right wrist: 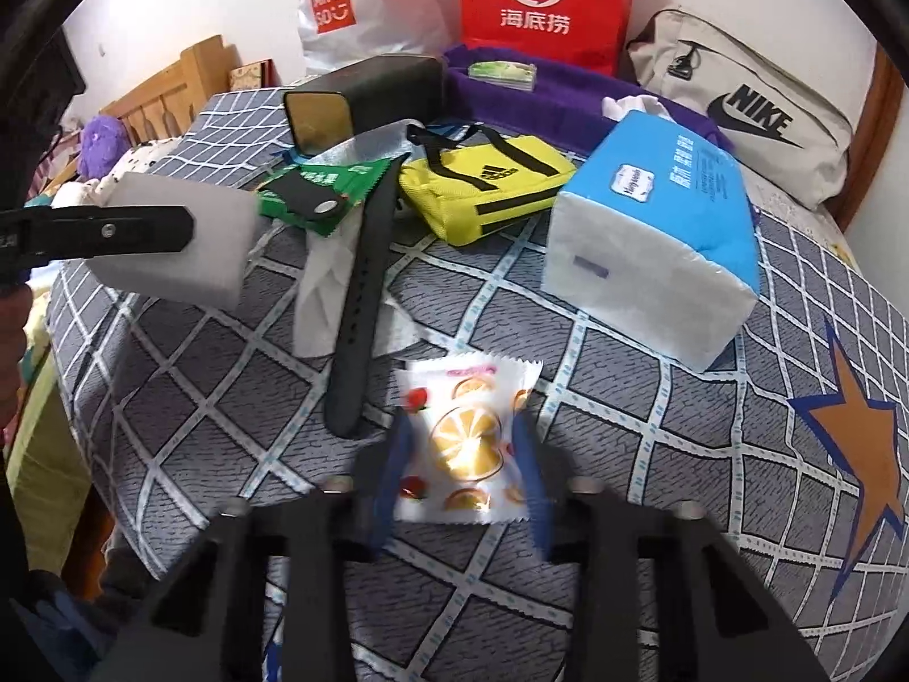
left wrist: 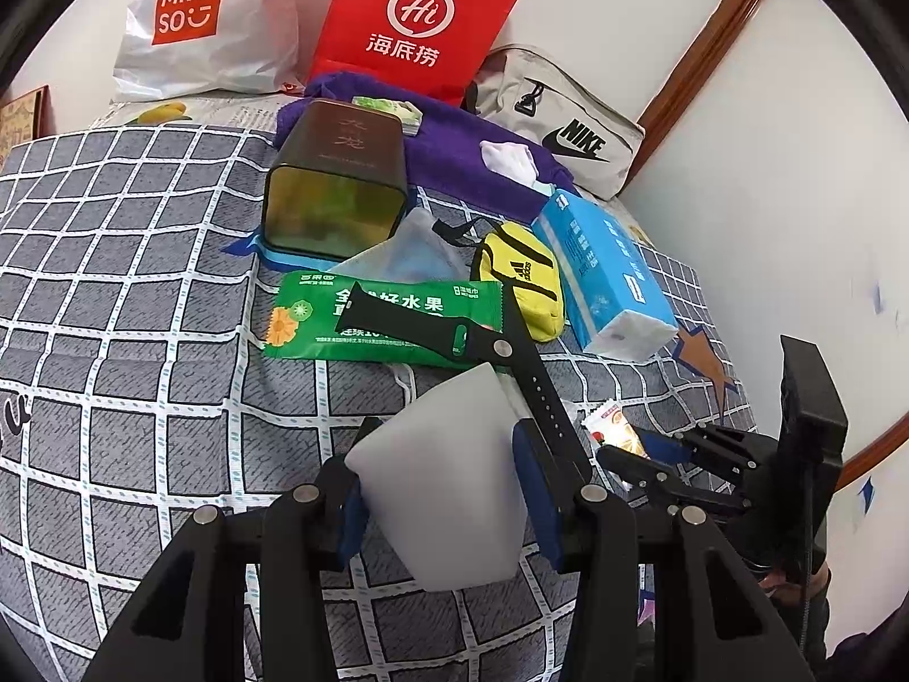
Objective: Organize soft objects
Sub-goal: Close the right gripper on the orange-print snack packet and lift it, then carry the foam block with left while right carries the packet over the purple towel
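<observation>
**Two grips, both easy to lose**

The left claw (left wrist: 437,489) is clenched on a white sponge (left wrist: 437,472), lifted clear of the checked bed (left wrist: 142,295). The pads press the block's two sides near its rear end, so most of it juts forward past them. Being soft, it may twist or creep out if the hand tilts or swings fast.

The right claw (right wrist: 463,454) sits low over a sweet packet (right wrist: 468,443) printed with orange slices. Its blue pads flank the wrapper's two side edges and appear to pinch it; the packet seems to be grasped, though I cannot tell whether it has left the bedcover. The wrapper is thin and glossy, so the hold looks slight: foil can slide between the pads, or the pads may catch only a crimped edge and let the packet drop on lifting. They could also snag a fold of the cover beneath and drag it along.

Close by lies a black strap (right wrist: 363,295), its end just beside the packet and its length across a crumpled tissue (right wrist: 318,295) and a green pouch (right wrist: 318,193). A careless sweep of either claw would hook the strap and pull those along. The blue tissue pack (right wrist: 653,238) and yellow bag (right wrist: 483,182) stand farther back, near enough to be nudged by a wide move.

The two claws work near one another, so crossing paths risks a knock that shakes the sponge loose.
</observation>
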### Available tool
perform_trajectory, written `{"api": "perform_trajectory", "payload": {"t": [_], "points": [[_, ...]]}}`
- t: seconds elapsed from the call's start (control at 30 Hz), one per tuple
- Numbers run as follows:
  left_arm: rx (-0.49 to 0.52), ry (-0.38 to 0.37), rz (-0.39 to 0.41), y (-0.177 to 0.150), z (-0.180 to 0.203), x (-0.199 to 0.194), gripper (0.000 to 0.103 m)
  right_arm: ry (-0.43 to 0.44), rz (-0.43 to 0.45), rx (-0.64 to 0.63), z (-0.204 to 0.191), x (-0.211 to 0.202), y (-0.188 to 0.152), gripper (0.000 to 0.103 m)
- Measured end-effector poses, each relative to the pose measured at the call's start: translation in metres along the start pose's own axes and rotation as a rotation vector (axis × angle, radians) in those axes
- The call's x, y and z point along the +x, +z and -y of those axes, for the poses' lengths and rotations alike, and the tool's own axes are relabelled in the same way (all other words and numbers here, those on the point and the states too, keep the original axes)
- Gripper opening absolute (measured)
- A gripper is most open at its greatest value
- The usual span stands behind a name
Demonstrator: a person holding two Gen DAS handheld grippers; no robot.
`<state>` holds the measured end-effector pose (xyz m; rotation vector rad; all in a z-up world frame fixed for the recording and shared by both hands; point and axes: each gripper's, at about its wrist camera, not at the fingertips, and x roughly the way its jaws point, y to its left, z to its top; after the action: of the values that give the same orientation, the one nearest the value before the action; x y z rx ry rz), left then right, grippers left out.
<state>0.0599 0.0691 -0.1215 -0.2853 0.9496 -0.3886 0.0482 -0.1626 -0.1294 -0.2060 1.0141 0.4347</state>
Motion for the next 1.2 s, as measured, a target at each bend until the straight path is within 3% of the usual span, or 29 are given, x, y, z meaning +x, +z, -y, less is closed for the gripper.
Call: {"api": "perform_trajectory", "payload": {"t": [0.17, 0.47, 0.6, 0.9, 1.2], "points": [[-0.003, -0.004, -0.007, 0.004, -0.001, 0.001, 0.044, 0.034, -0.019, 0.027, 0.005, -0.003, 0.002, 0.011], [0.0, 0.019, 0.014, 0.032, 0.005, -0.011, 0.044, 0.055, 0.029, 0.05, 0.013, -0.031, 0.025, 0.01], [0.024, 0.074, 0.04, 0.052, 0.013, -0.023, 0.044, 0.078, 0.079, 0.051, 0.017, -0.048, 0.041, 0.01], [0.067, 0.083, 0.08, 0.1, 0.032, -0.033, 0.044, 0.046, 0.16, 0.076, 0.05, -0.069, 0.087, 0.01], [0.083, 0.062, 0.078, 0.147, 0.045, -0.012, 0.044, 0.014, 0.186, 0.117, 0.087, -0.062, 0.13, 0.01]]}}
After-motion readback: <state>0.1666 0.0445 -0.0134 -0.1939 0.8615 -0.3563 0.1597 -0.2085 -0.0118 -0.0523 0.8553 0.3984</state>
